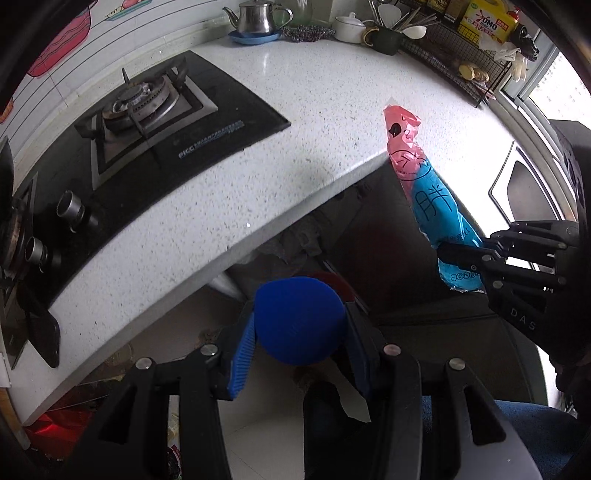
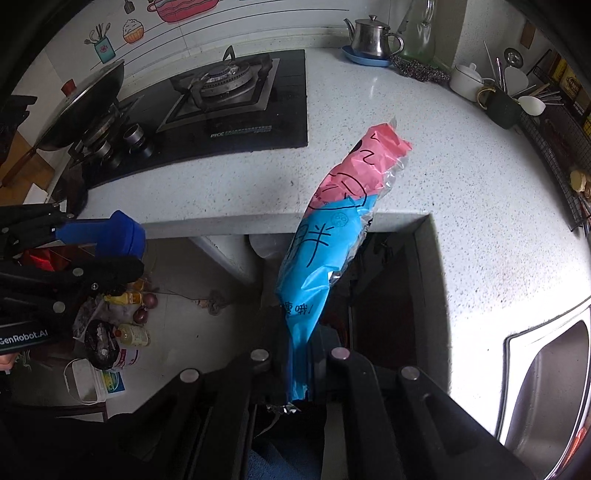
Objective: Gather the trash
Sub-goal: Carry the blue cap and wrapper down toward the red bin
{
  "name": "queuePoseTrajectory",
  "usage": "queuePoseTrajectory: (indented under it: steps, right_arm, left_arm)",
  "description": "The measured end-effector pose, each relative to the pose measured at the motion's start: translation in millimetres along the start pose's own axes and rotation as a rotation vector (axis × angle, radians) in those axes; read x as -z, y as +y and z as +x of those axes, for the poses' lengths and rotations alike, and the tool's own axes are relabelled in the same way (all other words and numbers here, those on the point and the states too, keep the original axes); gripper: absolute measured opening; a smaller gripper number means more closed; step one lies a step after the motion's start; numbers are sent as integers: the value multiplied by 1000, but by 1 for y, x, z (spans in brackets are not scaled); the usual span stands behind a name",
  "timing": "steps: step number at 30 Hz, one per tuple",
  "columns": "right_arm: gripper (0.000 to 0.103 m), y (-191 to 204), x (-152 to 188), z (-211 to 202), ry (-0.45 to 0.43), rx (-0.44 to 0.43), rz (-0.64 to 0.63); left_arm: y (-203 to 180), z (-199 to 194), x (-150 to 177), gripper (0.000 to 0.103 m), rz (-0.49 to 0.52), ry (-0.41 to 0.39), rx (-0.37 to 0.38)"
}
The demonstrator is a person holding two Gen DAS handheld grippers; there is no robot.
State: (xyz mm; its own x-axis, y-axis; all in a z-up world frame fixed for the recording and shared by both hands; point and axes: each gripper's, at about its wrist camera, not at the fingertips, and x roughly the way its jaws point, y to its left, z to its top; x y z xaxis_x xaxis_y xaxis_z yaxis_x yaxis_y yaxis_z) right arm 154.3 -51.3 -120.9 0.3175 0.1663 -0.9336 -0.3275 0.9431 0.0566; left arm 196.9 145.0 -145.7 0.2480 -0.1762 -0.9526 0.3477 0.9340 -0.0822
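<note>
My left gripper (image 1: 301, 332) is shut on a round blue cap (image 1: 300, 319) and holds it in the air in front of the counter edge; the cap also shows in the right wrist view (image 2: 123, 230). My right gripper (image 2: 299, 354) is shut on the lower end of a pink and blue snack wrapper (image 2: 325, 243), which sticks up and forward over the counter's inner corner. In the left wrist view the wrapper (image 1: 424, 184) and the right gripper (image 1: 465, 258) are at the right.
A white speckled counter (image 1: 295, 110) carries a black gas hob (image 1: 147, 122), a steel kettle (image 1: 256, 16), a white pot (image 2: 467, 79), a dark utensil mug (image 2: 500, 107) and a wire rack (image 1: 458, 62). A steel sink (image 2: 546, 376) is at the right. Bottles and bags (image 2: 118, 332) lie on the floor.
</note>
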Motion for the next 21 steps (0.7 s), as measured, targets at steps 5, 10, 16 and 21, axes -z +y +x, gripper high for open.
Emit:
queuePoseTrajectory:
  steps: [5, 10, 16, 21]
  right_arm:
    - [4, 16, 19, 30, 61, -26, 21]
    - [4, 22, 34, 71, 116, -77, 45]
    - [4, 13, 45, 132, 155, -59, 54]
    - [4, -3, 58, 190, 188, -61, 103]
  left_arm:
    - [4, 25, 30, 43, -25, 63, 7]
    - [3, 67, 49, 43, -67, 135, 14]
    - [0, 128, 64, 43, -90, 173, 30]
    - [0, 191, 71, 43, -87, 206, 25]
